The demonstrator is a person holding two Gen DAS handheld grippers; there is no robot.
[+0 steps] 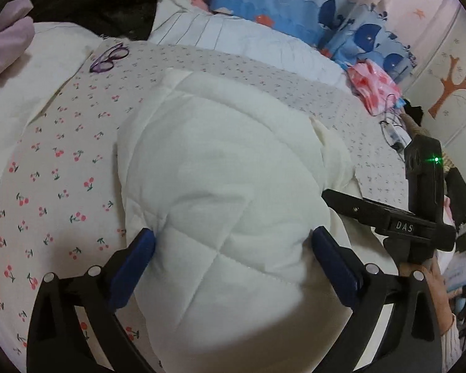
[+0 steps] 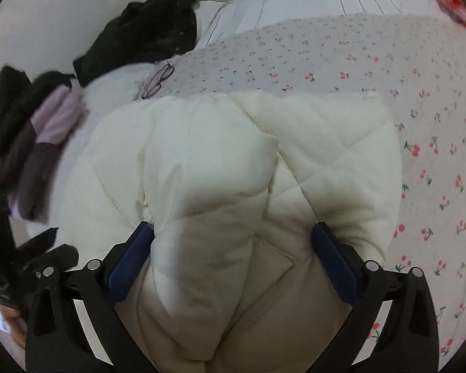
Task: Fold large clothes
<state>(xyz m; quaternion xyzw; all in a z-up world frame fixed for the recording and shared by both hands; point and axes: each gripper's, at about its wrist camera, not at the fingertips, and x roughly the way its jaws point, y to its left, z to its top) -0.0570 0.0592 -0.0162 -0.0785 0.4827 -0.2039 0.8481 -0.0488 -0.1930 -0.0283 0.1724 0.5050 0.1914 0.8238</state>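
A white quilted padded jacket (image 1: 220, 168) lies bunched on the cherry-print bedsheet (image 1: 56, 155). My left gripper (image 1: 233, 242) is wide open, its blue pads on either side of a thick fold of the jacket. My right gripper (image 2: 233, 236) is also wide open, straddling the jacket (image 2: 233, 161) where a folded sleeve or flap lies over the body. The right gripper also shows in the left wrist view (image 1: 394, 217), at the jacket's right edge. Whether either gripper's pads press the fabric is unclear.
Purple glasses (image 1: 108, 57) lie on the sheet beyond the jacket. Black clothes (image 2: 152, 34) and lilac clothes (image 2: 49, 130) are piled at the left. A white striped quilt (image 1: 233, 34), blue whale pillows (image 1: 279, 0) and pink fabric (image 1: 372, 84) sit at the far side.
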